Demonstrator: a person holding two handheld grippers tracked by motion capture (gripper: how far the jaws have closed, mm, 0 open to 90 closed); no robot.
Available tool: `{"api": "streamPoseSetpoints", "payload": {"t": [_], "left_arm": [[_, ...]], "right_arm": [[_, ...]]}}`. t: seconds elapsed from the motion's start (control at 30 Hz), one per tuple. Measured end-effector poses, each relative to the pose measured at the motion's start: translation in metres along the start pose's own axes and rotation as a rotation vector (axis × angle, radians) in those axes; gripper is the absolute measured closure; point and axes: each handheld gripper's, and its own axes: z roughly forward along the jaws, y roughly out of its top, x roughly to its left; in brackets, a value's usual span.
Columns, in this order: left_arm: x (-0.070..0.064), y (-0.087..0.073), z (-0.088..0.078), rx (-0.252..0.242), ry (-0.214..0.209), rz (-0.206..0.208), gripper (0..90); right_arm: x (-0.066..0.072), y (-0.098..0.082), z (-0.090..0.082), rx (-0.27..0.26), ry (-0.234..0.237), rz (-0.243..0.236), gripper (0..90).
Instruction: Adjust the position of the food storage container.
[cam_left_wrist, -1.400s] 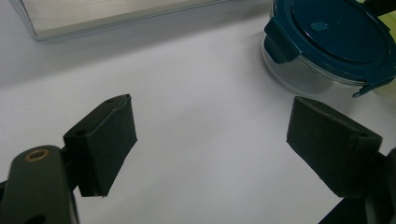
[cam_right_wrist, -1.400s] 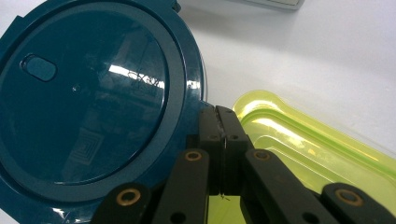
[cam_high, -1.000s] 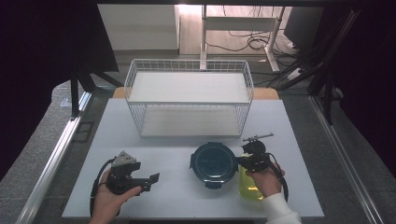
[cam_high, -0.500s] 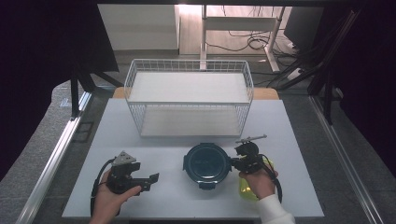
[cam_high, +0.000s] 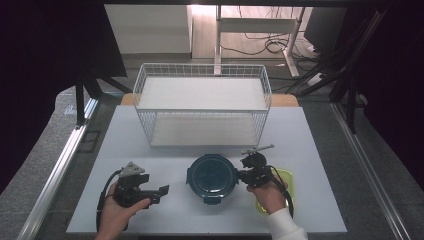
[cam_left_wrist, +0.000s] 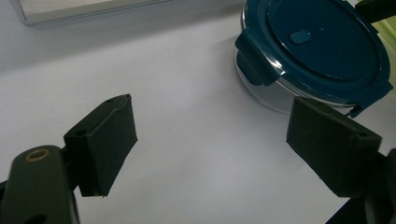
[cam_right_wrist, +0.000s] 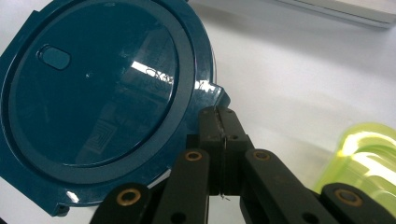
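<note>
A round clear container with a dark teal clip-on lid (cam_high: 212, 177) sits on the white table near its front edge. My right gripper (cam_high: 241, 176) is shut, and its tips rest against the lid's right-hand latch tab (cam_right_wrist: 215, 93). In the right gripper view the lid (cam_right_wrist: 93, 98) lies just ahead of the closed jaws (cam_right_wrist: 218, 114), with nothing between the pads. My left gripper (cam_high: 161, 190) lies low on the table left of the container, open and empty. Its two pads (cam_left_wrist: 107, 140) frame bare tabletop in the left gripper view, with the container (cam_left_wrist: 322, 42) farther off.
A yellow-green translucent tub (cam_high: 284, 181) lies under the right hand, also seen beside the right jaws (cam_right_wrist: 369, 158). A white wire basket (cam_high: 202, 107) stands across the table's (cam_high: 310, 145) back half. Dark floor and metal rails flank the table.
The right gripper has slid to the left, and the teal-lidded container has shifted left ahead of it. The left gripper has stayed where it was.
</note>
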Motion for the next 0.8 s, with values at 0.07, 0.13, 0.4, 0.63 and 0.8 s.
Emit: {"api": "streamPoseSetpoints", "payload": {"t": [0.07,0.13,0.4,0.63,0.8], "left_arm": [[0.001,0.0,0.0,0.002,0.001,-0.002,15.1],[0.002,-0.001,0.001,0.002,0.001,-0.005,15.1],[0.003,-0.001,0.002,0.006,0.004,-0.006,15.2],[0.003,-0.001,0.002,0.006,0.002,-0.008,15.1],[0.005,-0.001,0.001,0.004,0.004,-0.014,15.2]], "right_arm": [[0.003,0.001,0.001,0.001,0.004,-0.003,89.7],[0.006,0.002,0.003,-0.001,0.01,-0.008,89.7],[0.019,0.004,0.008,-0.003,0.036,-0.023,89.6],[0.031,0.007,0.013,-0.004,0.061,-0.038,89.7],[0.034,0.008,0.015,-0.007,0.073,-0.039,89.6]]}}
